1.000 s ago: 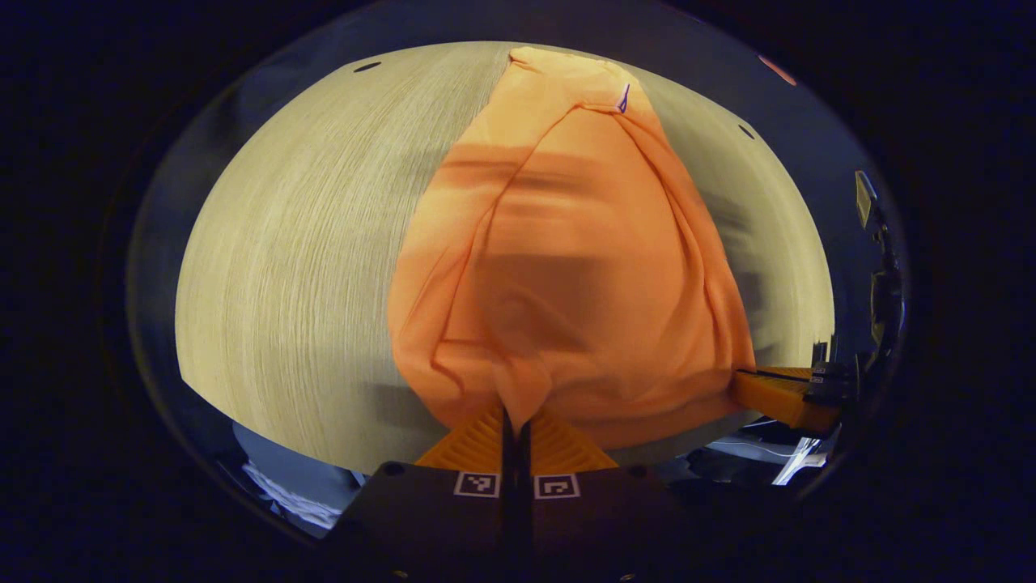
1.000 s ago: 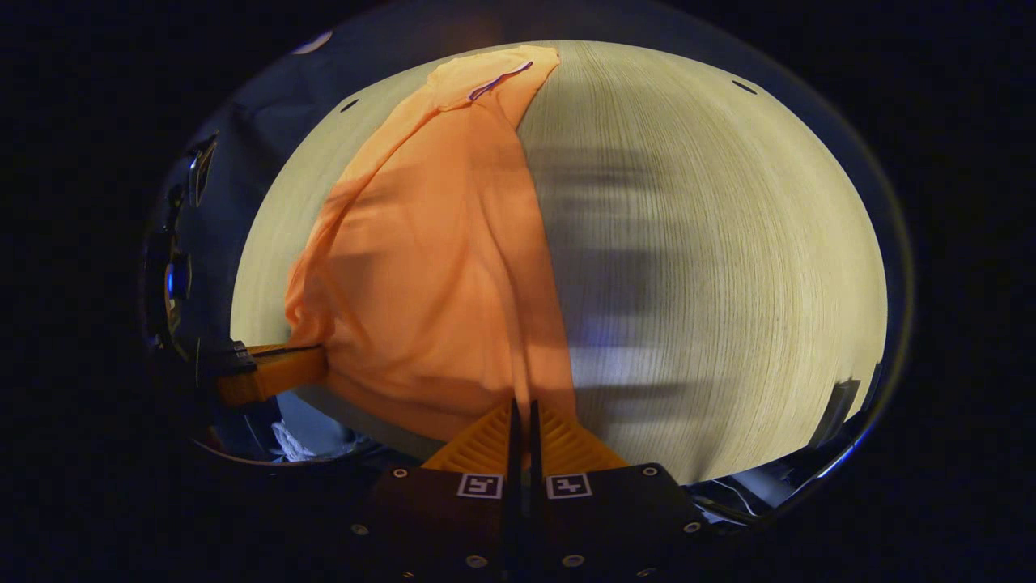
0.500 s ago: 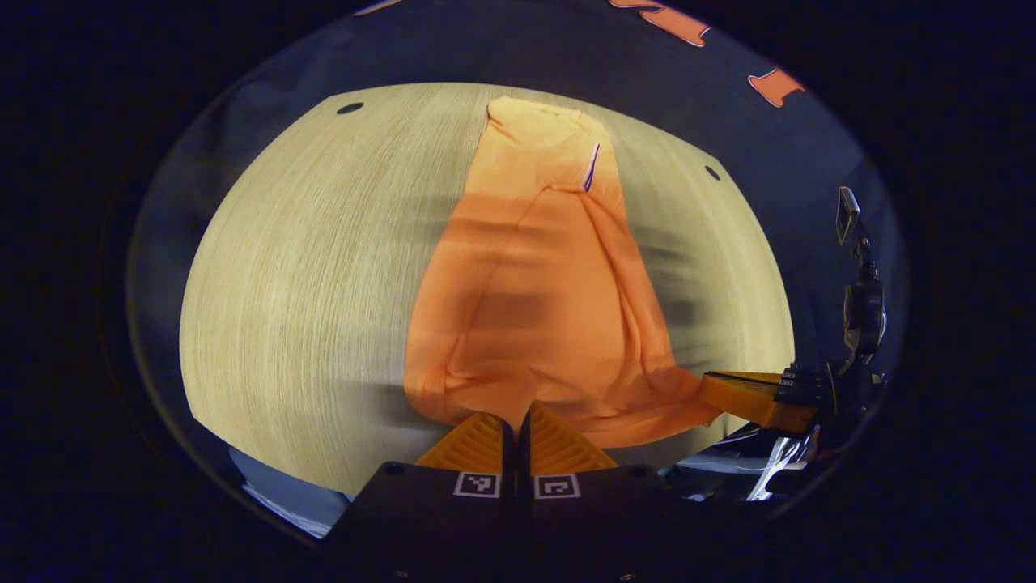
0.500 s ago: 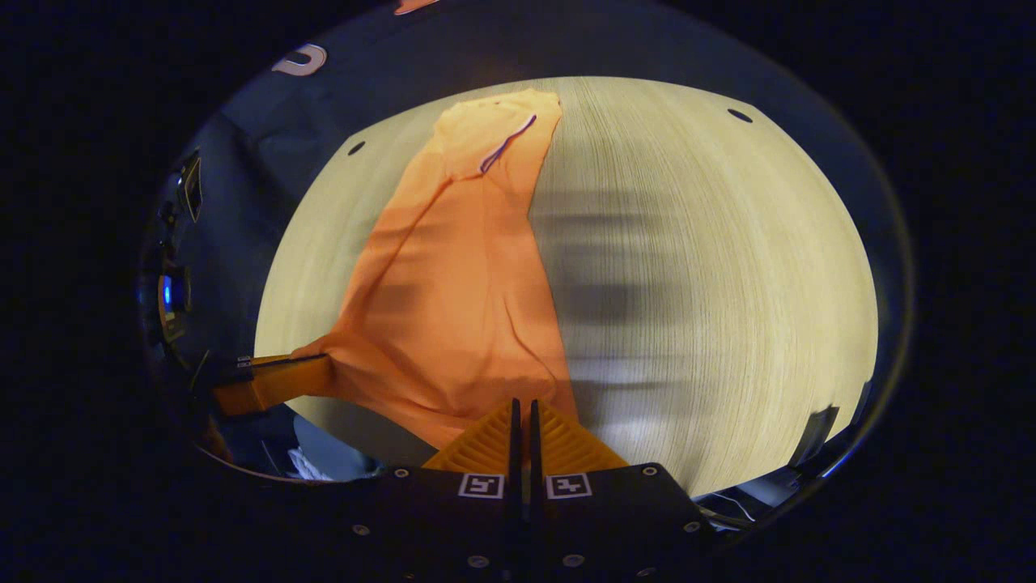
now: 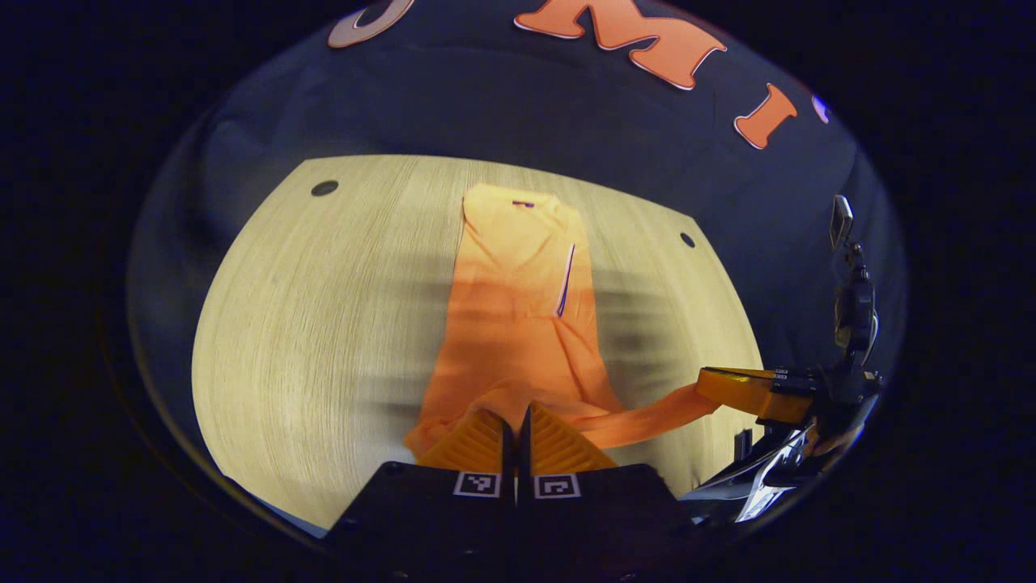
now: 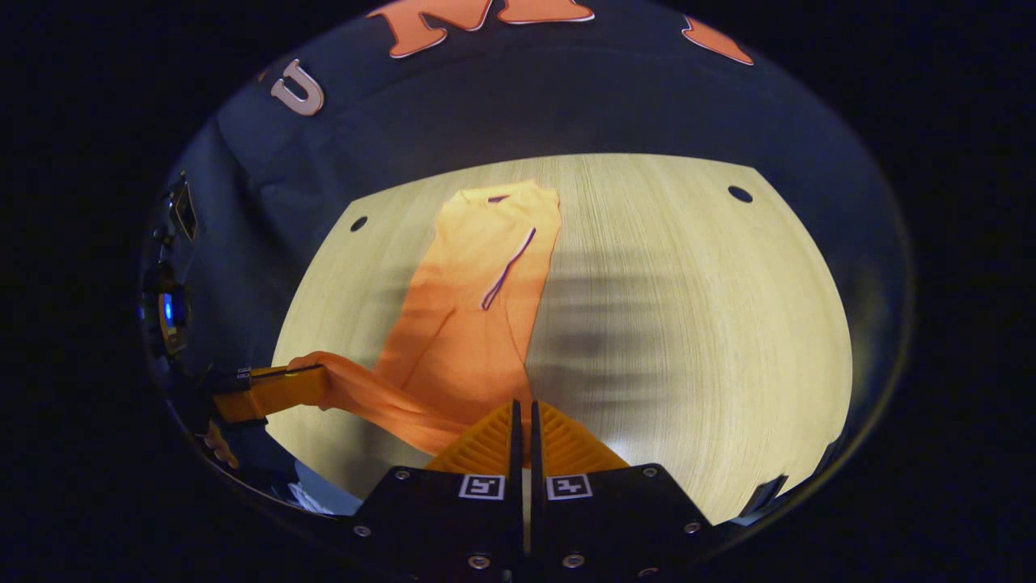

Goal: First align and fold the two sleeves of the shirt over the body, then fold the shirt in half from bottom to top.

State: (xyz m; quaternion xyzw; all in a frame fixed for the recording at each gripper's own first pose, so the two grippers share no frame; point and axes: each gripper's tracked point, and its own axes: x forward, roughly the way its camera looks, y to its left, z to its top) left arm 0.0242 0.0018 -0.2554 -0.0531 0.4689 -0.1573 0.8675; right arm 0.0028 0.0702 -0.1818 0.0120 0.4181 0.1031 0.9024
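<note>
An orange shirt (image 5: 518,308) lies lengthwise on the pale wooden table (image 5: 324,324), sleeves folded in, collar at the far end. My left gripper (image 5: 515,414) is shut on the shirt's near hem at one corner. My right gripper (image 6: 523,409) is shut on the hem's other corner. The hem hangs taut as a band between the two, lifted off the table. In the left gripper view the right gripper (image 5: 708,389) shows at the right. In the right gripper view the shirt (image 6: 477,300) runs away from me and the left gripper (image 6: 320,380) shows at the left.
The table (image 6: 688,324) has small dark holes (image 5: 324,188) near its far corners. The booth's black cloth wall (image 5: 526,105) rises behind the far edge. Bare tabletop lies on both sides of the shirt.
Both grippers have risen and tilted up with the hem held. The hem has come off the table, and the shirt looks shorter and farther away; the wall has come into view.
</note>
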